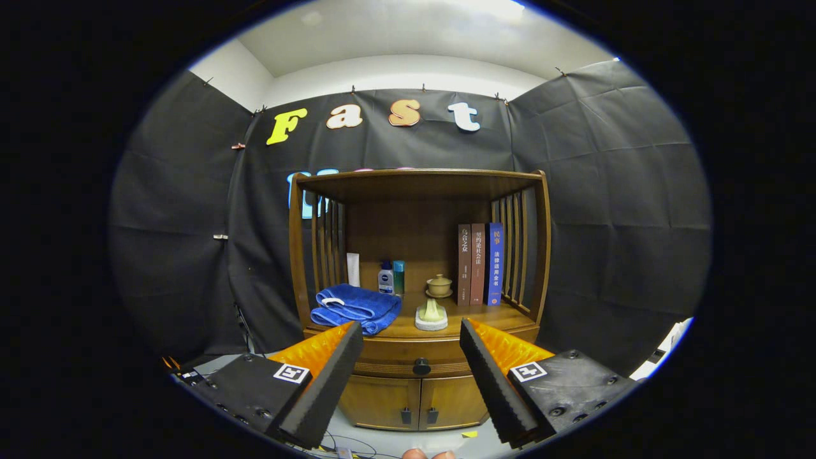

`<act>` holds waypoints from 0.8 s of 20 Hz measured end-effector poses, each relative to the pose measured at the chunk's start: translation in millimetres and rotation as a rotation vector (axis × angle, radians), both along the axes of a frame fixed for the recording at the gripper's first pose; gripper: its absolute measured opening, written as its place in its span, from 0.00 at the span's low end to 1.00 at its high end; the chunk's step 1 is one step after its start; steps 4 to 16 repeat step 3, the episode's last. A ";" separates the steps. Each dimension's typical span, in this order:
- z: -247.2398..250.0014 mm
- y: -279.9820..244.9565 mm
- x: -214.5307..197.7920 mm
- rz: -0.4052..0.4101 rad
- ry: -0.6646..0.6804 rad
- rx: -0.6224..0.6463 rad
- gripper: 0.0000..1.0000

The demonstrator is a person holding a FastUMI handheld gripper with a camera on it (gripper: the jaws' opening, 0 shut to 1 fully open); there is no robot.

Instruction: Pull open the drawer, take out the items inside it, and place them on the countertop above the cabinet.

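While gripper (411, 366) fingers sit spread wide, holding nothing, drawer (417, 357) is closed dead ahead at 12 o'clock, knob (421, 366) between them. Beyond: countertop (475, 317) with towel (356, 308) at 11, books (480, 264) at 1.

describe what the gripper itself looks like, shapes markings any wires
The gripper has two wedge-shaped fingers that taper toward the tips, with ridged inner faces. Each sits on a blocky black mount with visible screws and a square black-and-white marker tag. Thin cables trail on the surface below.
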State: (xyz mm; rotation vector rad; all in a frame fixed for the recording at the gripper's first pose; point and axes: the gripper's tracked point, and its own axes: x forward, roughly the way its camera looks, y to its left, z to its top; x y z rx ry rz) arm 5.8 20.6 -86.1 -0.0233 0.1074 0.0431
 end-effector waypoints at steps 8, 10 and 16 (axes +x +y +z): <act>-0.6 -0.8 -0.2 -0.003 0.003 0.001 0.99; -0.6 -0.8 -0.2 -0.003 0.003 0.001 0.99; -0.6 -0.8 -0.2 -0.003 0.003 0.001 0.99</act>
